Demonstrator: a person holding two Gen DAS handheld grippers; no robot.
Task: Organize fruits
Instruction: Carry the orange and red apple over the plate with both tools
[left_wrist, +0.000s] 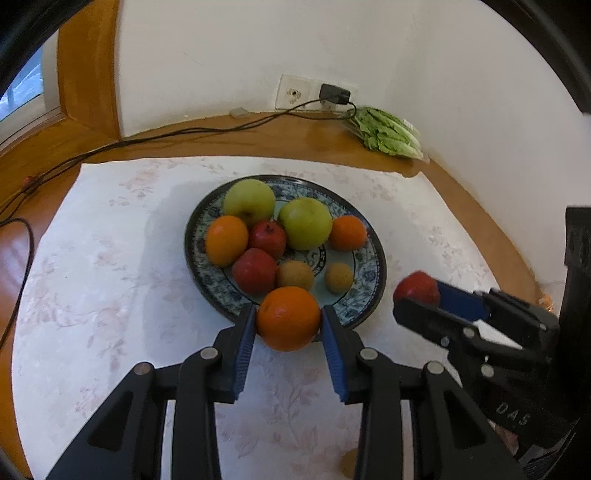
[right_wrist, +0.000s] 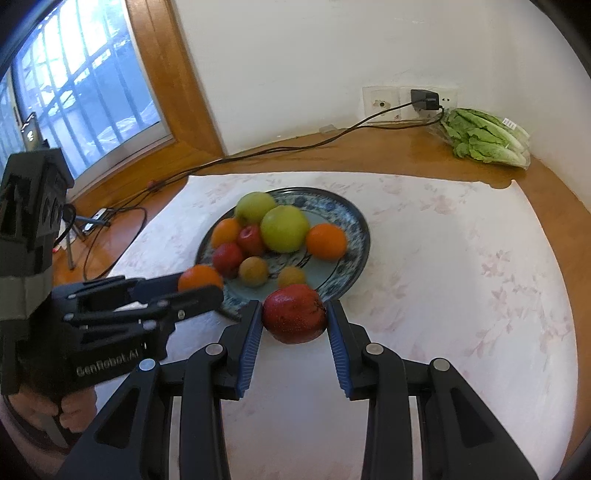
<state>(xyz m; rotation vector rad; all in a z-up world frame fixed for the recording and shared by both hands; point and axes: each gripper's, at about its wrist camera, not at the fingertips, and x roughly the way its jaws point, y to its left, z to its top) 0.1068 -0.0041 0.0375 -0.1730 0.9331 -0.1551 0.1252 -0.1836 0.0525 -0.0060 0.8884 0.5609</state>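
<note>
A blue patterned plate (left_wrist: 373, 258) (right_wrist: 354, 225) on a white floral cloth holds two green apples (left_wrist: 304, 221), two oranges, two red apples and two small brown fruits. My left gripper (left_wrist: 289, 316) is shut on an orange (left_wrist: 288, 319) at the plate's near rim; the orange also shows in the right wrist view (right_wrist: 199, 277). My right gripper (right_wrist: 294, 314) is shut on a red apple (right_wrist: 294, 313), just in front of the plate's near edge. In the left wrist view it sits right of the plate, with the red apple (left_wrist: 415, 288).
A bag of lettuce (left_wrist: 388, 134) (right_wrist: 484, 138) lies at the back right by the wall. A charger in the wall socket (right_wrist: 424, 99) trails a black cable (left_wrist: 147, 138) across the wooden table to the left. A window (right_wrist: 74, 92) is at the left.
</note>
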